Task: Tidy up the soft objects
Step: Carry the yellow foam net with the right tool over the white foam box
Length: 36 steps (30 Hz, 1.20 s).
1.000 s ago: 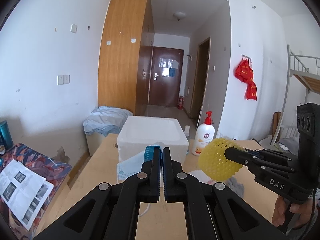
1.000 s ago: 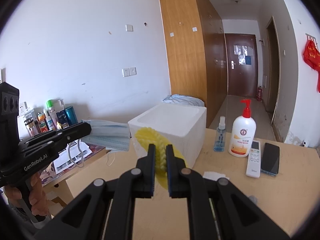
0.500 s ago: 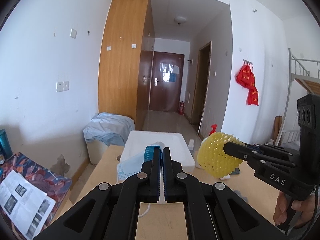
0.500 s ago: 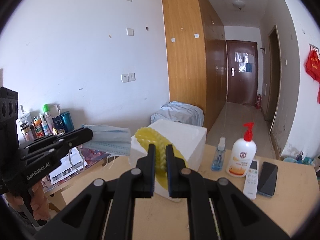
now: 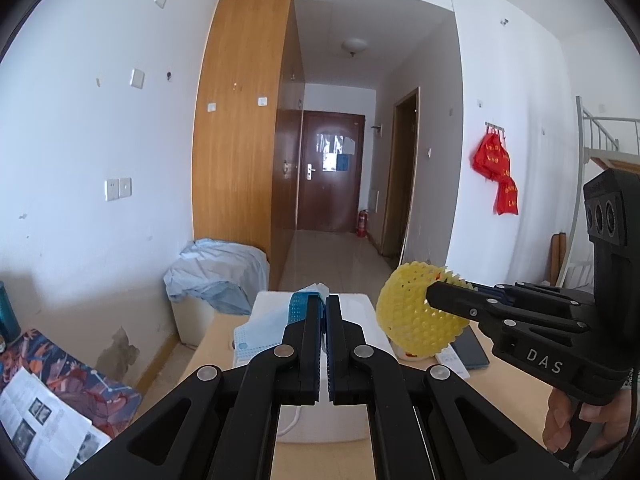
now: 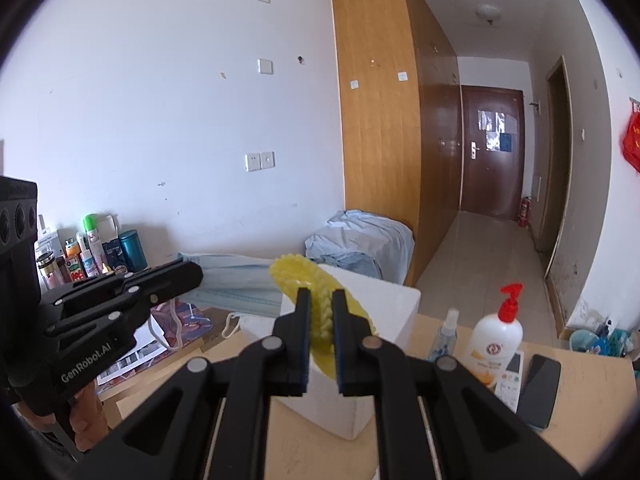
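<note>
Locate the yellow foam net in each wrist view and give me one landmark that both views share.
Left wrist view: the yellow foam net sits right of center, pinched by the right gripper that reaches in from the right edge.
Right wrist view: the net is at lower center, squeezed between the gripper's own fingers.
Shared landmark: the white foam box, behind the net in both.

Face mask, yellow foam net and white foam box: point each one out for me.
face mask (image 6: 236, 286), right wrist view, pleated middle.
yellow foam net (image 5: 412, 320), left wrist view, mesh centre.
white foam box (image 6: 380, 300), right wrist view, top face.
</note>
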Each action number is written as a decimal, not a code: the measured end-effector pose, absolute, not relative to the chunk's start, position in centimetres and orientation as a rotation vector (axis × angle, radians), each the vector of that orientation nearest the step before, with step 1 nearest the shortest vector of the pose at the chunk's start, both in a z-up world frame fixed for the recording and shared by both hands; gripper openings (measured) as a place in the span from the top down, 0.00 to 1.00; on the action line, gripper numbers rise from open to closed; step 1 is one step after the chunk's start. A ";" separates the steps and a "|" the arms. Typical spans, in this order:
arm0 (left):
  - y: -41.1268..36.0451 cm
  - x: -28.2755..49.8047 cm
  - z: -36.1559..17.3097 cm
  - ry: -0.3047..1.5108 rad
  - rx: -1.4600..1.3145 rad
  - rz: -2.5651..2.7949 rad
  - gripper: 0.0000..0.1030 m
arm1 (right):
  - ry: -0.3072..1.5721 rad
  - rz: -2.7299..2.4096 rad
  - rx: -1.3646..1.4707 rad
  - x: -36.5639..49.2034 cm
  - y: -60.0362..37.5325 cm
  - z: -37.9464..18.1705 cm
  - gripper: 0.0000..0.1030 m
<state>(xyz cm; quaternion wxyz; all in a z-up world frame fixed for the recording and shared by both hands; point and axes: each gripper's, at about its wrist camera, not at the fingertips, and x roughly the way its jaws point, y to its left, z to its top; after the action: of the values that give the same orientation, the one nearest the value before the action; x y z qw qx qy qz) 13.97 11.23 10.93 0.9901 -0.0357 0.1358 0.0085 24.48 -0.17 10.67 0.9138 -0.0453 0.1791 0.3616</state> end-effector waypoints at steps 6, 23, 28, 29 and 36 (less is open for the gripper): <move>11.3 15.9 10.7 0.281 -0.071 0.012 0.98 | 0.353 0.762 -0.091 25.7 0.4 10.7 0.88; 11.8 21.4 9.3 0.335 -0.074 -0.003 0.98 | 0.399 0.805 -0.077 30.1 1.8 9.4 0.88; 11.9 22.7 8.6 0.357 -0.073 -0.009 0.98 | 0.415 0.809 -0.079 30.7 2.1 9.1 0.88; 11.9 22.9 8.5 0.359 -0.070 -0.009 0.98 | 0.418 0.810 -0.083 30.8 2.2 9.0 0.88; 11.7 24.2 7.8 0.383 -0.062 -0.025 0.98 | 0.424 0.807 -0.081 31.2 2.2 9.0 0.88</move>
<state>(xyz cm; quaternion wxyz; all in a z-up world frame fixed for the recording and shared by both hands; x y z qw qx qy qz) 24.21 11.69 7.80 0.9811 -0.0309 0.1905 -0.0122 31.15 2.16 8.99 0.8972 -0.0391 0.2049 0.3893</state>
